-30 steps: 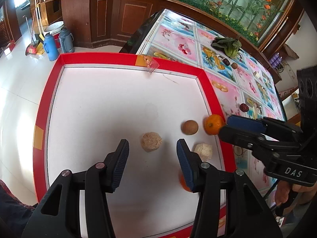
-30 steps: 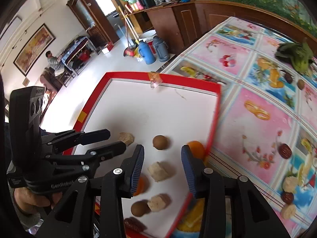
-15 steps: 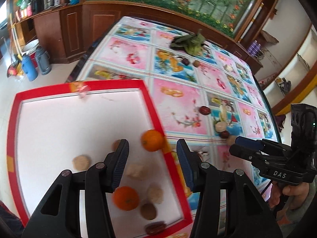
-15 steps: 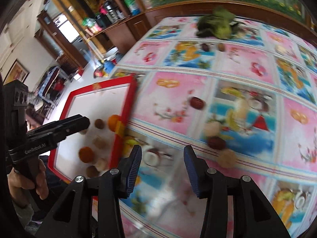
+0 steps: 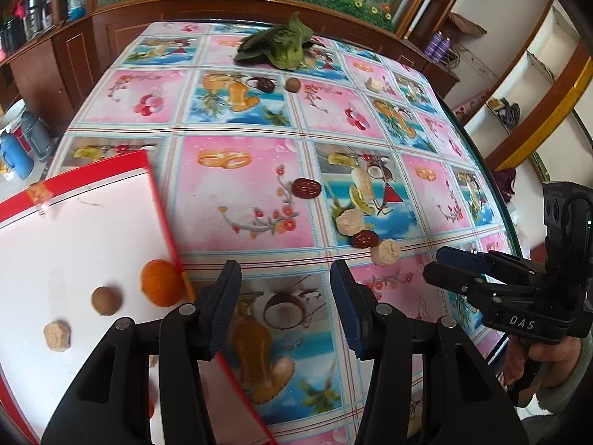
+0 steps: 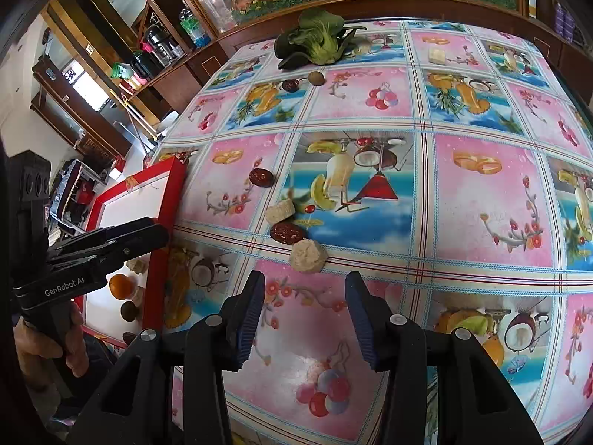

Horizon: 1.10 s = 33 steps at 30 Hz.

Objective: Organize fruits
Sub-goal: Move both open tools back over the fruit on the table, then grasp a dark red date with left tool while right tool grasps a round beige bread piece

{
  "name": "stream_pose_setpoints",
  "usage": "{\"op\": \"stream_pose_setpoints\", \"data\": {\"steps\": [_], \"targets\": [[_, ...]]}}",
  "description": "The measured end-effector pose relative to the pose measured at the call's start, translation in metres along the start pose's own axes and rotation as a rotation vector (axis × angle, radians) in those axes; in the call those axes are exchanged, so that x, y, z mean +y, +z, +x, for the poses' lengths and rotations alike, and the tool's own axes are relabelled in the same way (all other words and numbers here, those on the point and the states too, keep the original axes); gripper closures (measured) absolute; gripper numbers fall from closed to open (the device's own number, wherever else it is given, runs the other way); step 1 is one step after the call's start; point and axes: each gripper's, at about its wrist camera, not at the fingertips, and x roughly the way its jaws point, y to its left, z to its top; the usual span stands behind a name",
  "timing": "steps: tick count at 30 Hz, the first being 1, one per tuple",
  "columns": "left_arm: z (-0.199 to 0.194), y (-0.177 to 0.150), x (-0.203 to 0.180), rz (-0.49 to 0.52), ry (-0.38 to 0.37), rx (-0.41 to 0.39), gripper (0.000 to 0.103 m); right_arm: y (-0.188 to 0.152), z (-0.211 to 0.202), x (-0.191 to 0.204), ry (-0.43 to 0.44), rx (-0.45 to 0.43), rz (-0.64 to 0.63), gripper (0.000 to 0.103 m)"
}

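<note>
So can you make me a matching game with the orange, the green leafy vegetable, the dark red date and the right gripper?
Things:
1. orange
2. green leafy vegetable
3. dark red date
4. right gripper

Places or states:
A. far end of the table
B. open, holding nothing
C. on the white tray, at its red edge
D. alone on a pink square

Pairs: 1-C, 2-A, 3-D, 4-B

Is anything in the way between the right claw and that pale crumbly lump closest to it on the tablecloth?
No, nothing visible. The right claw is open and empty, and only bare tablecloth lies between it and the pale lump. A dark red date sits just beyond the lump, touching or nearly touching it.
</note>
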Motion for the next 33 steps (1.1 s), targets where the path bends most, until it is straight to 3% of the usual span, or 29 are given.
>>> {"op": "stream_pose_setpoints", "data": {"steps": [14,27,29,30,33], "targets": [[0.048,0.036,-0.01,0.009,0.015,0.071,0.055,0.011,0.043,0.014,-0.018,0.061,-0.077,0.058],[0.094,0.061,-0.023,0.066,0.046,0.115,0.055,0.014,0.052,0.011,-0.045,0.077,-0.097,0.064],[0.096,0.063,-0.025,0.079,0.044,0.107,0.064,0.014,0.052,0.012,-0.05,0.076,-0.107,0.064],[0.097,0.063,-0.027,0.091,0.047,0.107,0.075,0.015,0.052,0.012,-0.052,0.076,-0.111,0.065],[0.097,0.063,-0.03,0.108,0.049,0.103,0.077,0.015,0.054,0.014,-0.072,0.072,-0.138,0.074]]}}
